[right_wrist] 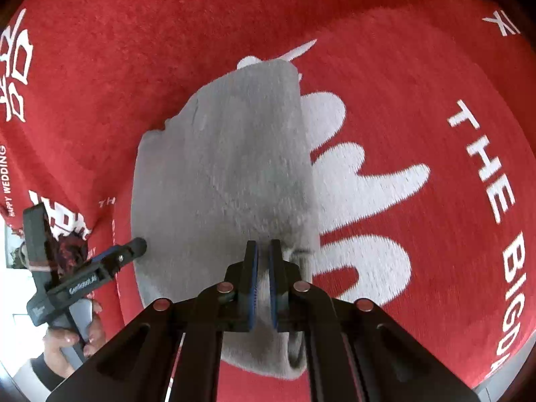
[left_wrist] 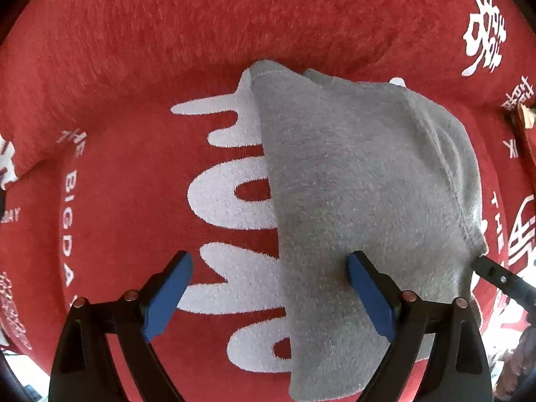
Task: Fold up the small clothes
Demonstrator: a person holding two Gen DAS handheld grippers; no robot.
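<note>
Left tongs (left_wrist: 269, 288): spread wide, blue pads apart, one pad over the grey cloth, nothing pinched.
Right tongs (right_wrist: 263, 281): pressed narrow, pinching the near edge of the cloth.
Grey cloth (left_wrist: 351, 184): lay folded on the red blanket (left_wrist: 134, 50), covering part of its white lettering (left_wrist: 227, 194).
</note>
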